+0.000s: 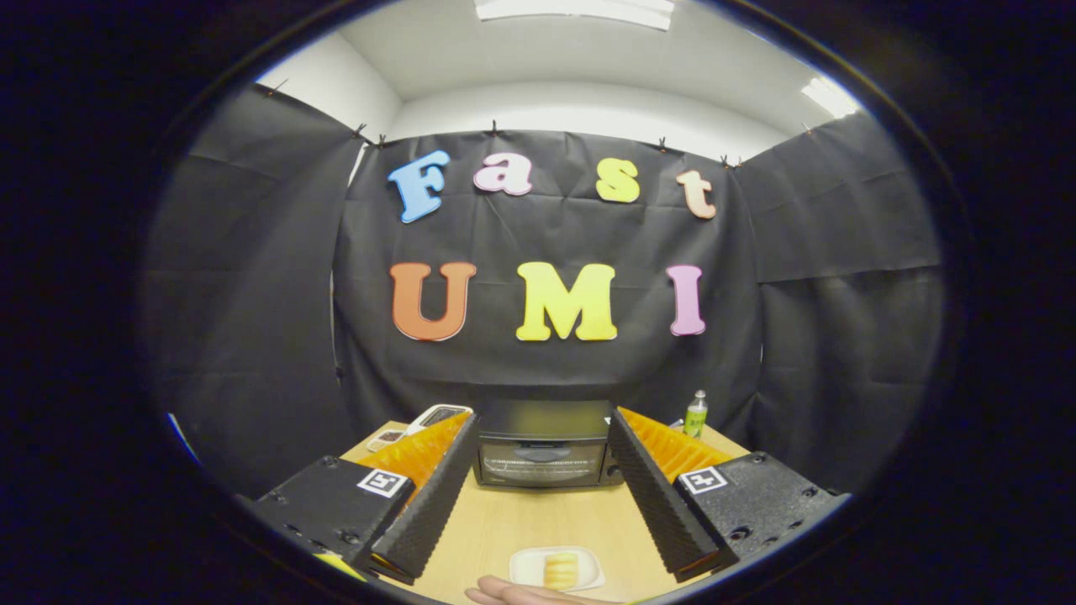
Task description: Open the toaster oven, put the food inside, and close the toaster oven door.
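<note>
The gripper [542, 470] is held above the wooden tabletop [538, 525] with its fingers [429, 504] spread wide apart and gripping nothing. The toaster oven [545, 445] stands at the far end of the tabletop, framed between the two fingertips, its glass door [542, 464] closed. The food [561, 570], pale yellow pieces on a small white tray [525, 567], lies on the near part of the tabletop, between the fingers and below them. A hand [521, 595] rests at the near edge, just beside the tray. To the far left of the oven lie a white device [437, 416] and a small dish [387, 438]; to the far right stands a green bottle [695, 414]. The oven door is probably rigid and hinged; its handle is too small to make out, so the top edge of the door is the likely pulling point. The food appears soft and light, and the tray shallow and thin; gripping the tray rim rather than the food should avoid crushing it, and keeping the tray level should prevent sliding.
</note>
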A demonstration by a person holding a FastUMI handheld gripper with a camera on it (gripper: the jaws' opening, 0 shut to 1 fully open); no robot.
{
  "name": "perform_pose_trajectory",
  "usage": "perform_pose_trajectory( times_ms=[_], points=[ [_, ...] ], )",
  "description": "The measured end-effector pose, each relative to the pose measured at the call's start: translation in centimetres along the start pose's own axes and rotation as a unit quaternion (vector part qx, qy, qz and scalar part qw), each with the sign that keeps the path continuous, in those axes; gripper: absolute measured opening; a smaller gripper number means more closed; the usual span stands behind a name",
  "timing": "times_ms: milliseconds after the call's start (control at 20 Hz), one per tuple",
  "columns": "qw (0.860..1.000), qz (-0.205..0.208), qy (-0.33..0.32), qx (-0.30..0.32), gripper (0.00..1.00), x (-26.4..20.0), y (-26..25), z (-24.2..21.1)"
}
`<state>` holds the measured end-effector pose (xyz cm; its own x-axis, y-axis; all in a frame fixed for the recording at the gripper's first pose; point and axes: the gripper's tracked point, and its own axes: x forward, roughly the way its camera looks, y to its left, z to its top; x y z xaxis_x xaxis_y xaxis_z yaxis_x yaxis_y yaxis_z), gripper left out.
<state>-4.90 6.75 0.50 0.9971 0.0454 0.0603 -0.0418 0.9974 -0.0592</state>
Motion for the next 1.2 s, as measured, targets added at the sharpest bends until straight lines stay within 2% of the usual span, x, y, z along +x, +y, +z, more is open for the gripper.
perform_pose_trajectory(
  times_ms=[350,550,750,1200],
  points=[
    [1.0,0.025,0.004,-0.001,1.0,1.1,0.0,-1.8],
    [1.0,0.021,0.009,-0.01,1.0,3.0,-1.2,-2.8],
    [1.0,0.012,0.014,-0.001,1.0,6.1,-2.6,-3.6],
    [0.998,0.047,0.04,0.014,1.0,16.4,-1.1,-7.5]
  ],
)
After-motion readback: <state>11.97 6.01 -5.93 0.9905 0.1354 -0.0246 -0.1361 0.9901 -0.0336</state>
